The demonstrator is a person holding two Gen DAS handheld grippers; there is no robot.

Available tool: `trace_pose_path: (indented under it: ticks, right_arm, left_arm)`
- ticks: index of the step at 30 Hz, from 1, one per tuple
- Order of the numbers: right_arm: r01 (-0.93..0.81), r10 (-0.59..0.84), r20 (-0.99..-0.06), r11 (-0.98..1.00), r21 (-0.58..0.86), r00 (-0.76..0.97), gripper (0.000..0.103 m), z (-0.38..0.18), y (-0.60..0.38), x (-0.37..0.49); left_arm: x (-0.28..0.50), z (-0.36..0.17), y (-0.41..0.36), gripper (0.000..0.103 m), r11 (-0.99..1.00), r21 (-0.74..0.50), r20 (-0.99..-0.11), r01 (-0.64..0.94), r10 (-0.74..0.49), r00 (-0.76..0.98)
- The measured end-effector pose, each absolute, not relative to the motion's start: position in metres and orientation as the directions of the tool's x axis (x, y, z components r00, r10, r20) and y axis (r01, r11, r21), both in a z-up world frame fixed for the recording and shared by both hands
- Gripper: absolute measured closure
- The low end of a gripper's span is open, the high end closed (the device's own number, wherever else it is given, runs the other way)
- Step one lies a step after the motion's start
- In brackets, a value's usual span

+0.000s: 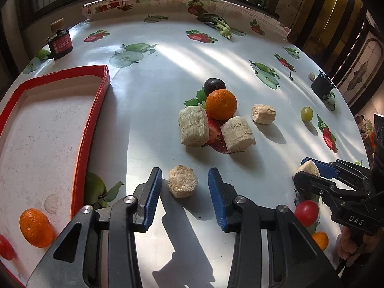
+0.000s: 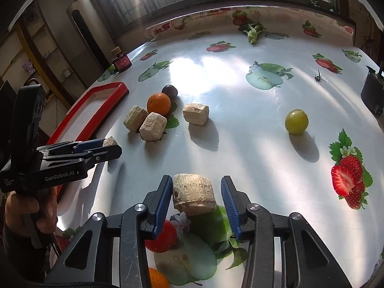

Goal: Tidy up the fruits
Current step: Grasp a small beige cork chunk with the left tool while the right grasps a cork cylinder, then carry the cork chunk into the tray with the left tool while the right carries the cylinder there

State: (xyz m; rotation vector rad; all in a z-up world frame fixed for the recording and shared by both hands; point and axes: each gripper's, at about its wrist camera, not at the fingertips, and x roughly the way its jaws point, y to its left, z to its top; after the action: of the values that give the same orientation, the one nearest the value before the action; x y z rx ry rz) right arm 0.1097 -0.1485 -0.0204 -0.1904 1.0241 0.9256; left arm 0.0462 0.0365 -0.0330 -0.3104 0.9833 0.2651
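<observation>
Left wrist view: left gripper (image 1: 184,187) low over the surface (image 1: 156,84), jaws spread to either side of a pale hexagonal chunk (image 1: 183,184), a clear gap on both sides, no pad touching. Red-rimmed tray (image 1: 96,110) fills the left of the frame; a tangerine (image 1: 36,228) and part of a red fruit (image 1: 6,247) lie in its lower left corner. Centre of frame: an orange (image 1: 221,104) with a dark plum (image 1: 214,85) just behind it, two pale cylinder pieces (image 1: 193,128) touching in front, a third piece (image 1: 263,113) just to the right, a green grape (image 1: 307,114) further right. Right wrist view: right gripper (image 2: 196,195) at lower centre, jaws around a pale ridged chunk (image 2: 194,194); the left pad touches it, the right pad stands off with a visible gap, so no pinch. A cherry tomato (image 2: 161,236) sits under the left jaw, a small orange (image 2: 157,279) at the bottom edge. A hand (image 2: 28,213) holds the left gripper at far left.
</observation>
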Motion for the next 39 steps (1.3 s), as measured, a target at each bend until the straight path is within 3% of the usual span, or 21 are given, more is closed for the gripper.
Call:
trace_pose_path:
  ticks: [1,14,39]
  right_arm:
    - [-0.737,0.569,-0.801,0.619,0.270,0.185,0.065,-0.023,-0.147,0.109]
    - [-0.748,0.590,-0.770,0.619,0.239,0.243,0.067,0.002,-0.149,0.099]
    - [-0.871,0.693,-0.697,0.443,0.211,0.184,0.067,0.053,-0.074,0.033]
  left_arm:
    - [0.047,-0.033,0.037,0.081,0.925,-0.138,-0.845,-0.353,0.076,0.530]
    - [0.018,-0.014,0.036,0.081,0.922,-0.193,-0.813,-0.336,0.042,0.581]
    - [-0.074,0.025,0.087,0.081,0.854,-0.130,-0.757,-0.504,0.243,0.607]
